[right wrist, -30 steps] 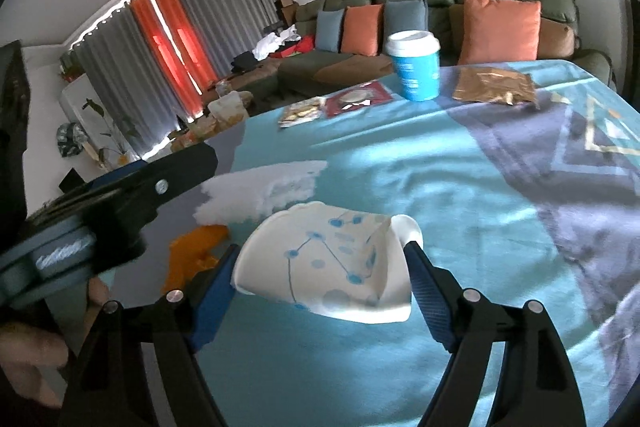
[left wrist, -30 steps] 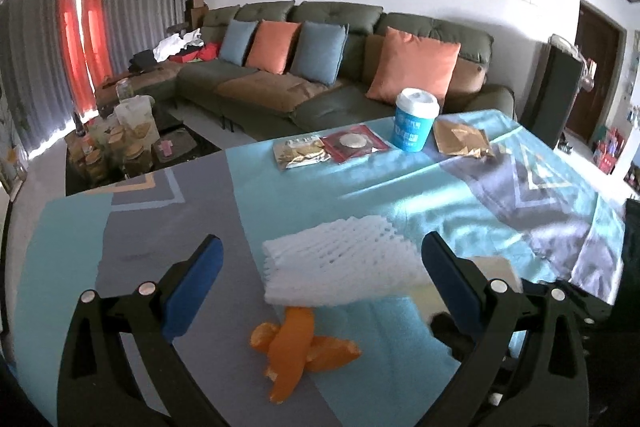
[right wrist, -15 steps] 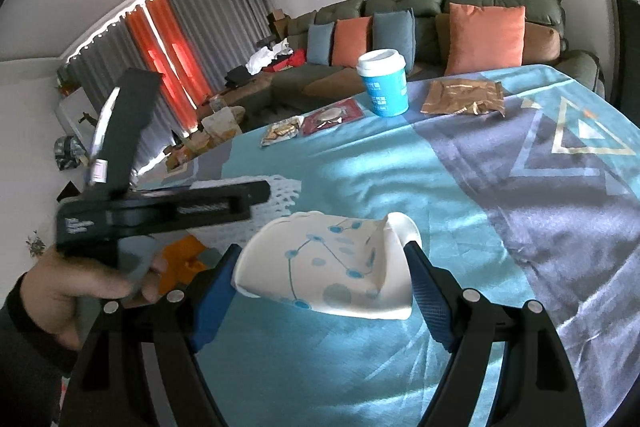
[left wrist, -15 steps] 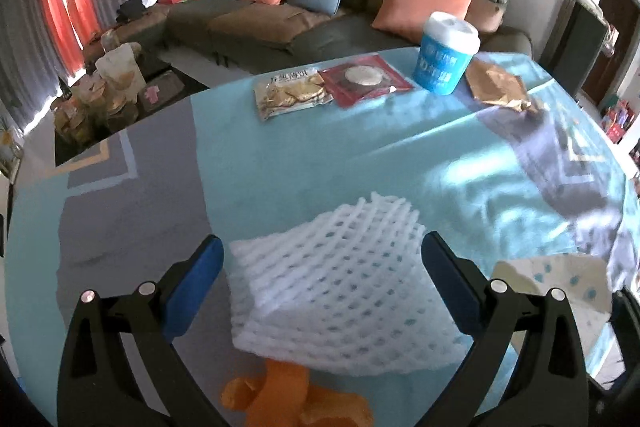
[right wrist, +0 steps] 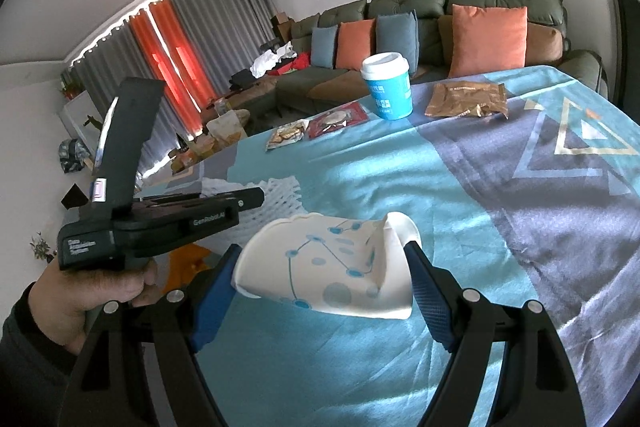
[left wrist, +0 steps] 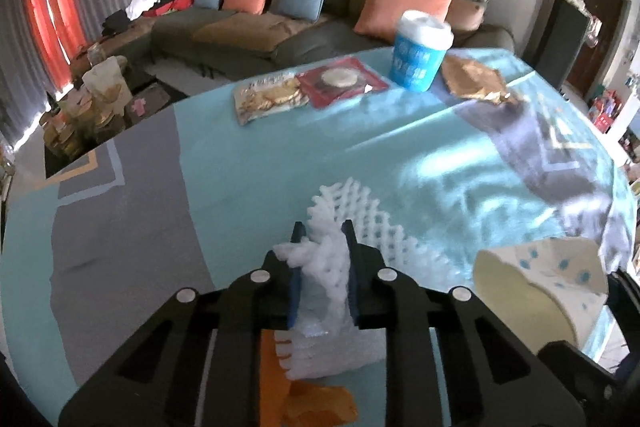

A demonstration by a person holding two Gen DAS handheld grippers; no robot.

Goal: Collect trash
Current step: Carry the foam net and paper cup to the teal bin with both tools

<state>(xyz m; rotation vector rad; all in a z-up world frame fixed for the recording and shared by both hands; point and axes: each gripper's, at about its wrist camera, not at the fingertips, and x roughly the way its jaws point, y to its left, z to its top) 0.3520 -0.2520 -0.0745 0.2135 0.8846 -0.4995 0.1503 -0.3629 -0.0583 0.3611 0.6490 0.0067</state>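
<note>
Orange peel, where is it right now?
The orange peel lies on the tablecloth at the bottom of the left wrist view, just under the left gripper and the foam net it holds.

White foam net (left wrist: pixel 328 259), blue-dotted cup (right wrist: pixel 332 267)

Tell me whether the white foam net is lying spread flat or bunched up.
Bunched up. The left tool is shut on the foam net, crumpling its near part between the blue pads; only the far mesh edge fans out over the tablecloth.

Foam net (left wrist: pixel 352 223) on tablecloth (left wrist: pixel 248 167); lidded cup (left wrist: pixel 420 57) behind, snack packets (left wrist: pixel 308 91) left.
</note>
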